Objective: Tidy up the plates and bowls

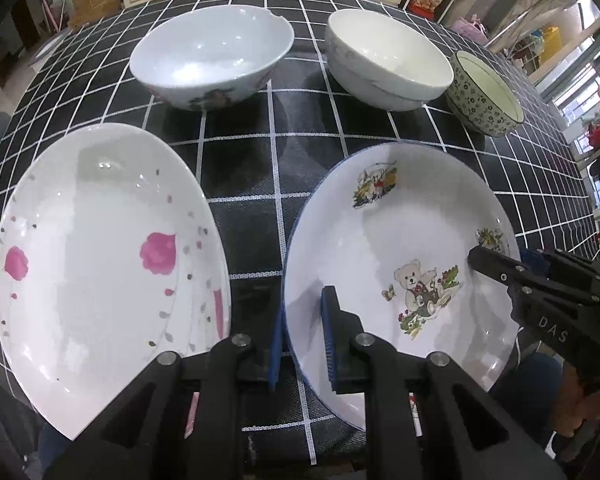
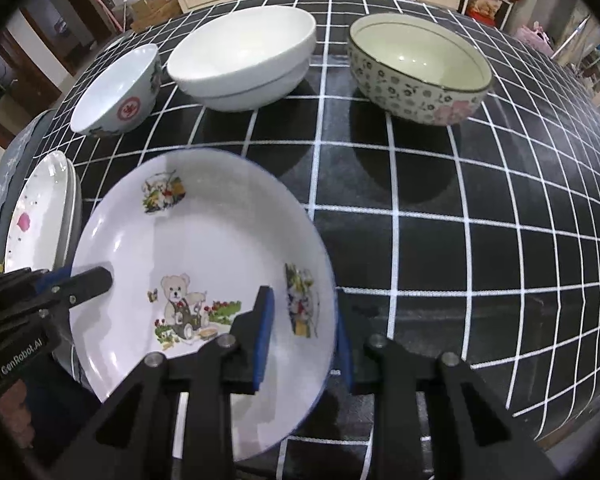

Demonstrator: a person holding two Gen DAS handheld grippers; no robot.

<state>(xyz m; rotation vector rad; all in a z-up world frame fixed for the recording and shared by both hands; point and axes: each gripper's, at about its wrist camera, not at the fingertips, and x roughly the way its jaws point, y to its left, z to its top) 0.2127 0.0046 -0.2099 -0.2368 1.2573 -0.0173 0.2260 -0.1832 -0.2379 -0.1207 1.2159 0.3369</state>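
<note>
Both claws pinch the teddy-bear plate [image 1: 380, 240] by opposite rims, left claw [image 1: 302, 340] nearly closed on its left edge, right claw [image 2: 304, 336] on its right, three bowls beyond on the table [image 2: 460, 240].

both wrists: steep down, close | shared: bear plate [image 1: 400, 264], probably all bowls

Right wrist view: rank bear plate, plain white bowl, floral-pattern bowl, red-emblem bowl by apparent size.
1. Bear plate, though nearest the camera, so inflated.
2. Plain white bowl and floral-pattern bowl: too alike to rank.
3. Red-emblem bowl, smallest, squeezed near the fisheye edge.
</note>
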